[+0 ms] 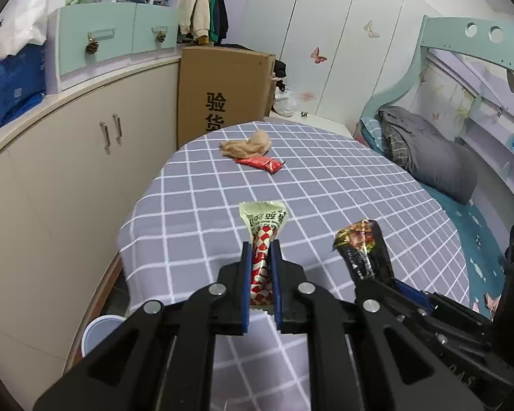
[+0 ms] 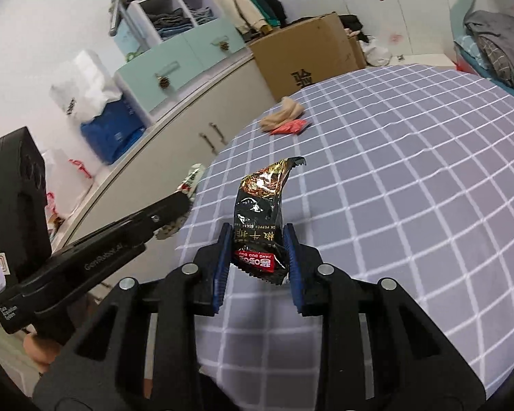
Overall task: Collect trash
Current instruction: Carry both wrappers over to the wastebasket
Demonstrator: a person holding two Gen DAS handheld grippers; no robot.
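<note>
Fingers (image 1: 246,267) of the left gripper (image 1: 260,250) pinch a red-and-white checked wrapper (image 1: 262,236); right gripper (image 2: 257,236) fingers pinch a black foil packet (image 2: 260,212). Keep both pinches firm above the grey checked desk (image 2: 394,188) edge.

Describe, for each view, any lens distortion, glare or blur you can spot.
Left wrist view: fisheye bends the cabinet edge and checked tablecloth lines; dark corners; sharp throughout. Right wrist view: same curving, glare on the black wrapper, and the left gripper tip with its wrapper blurred.
</note>
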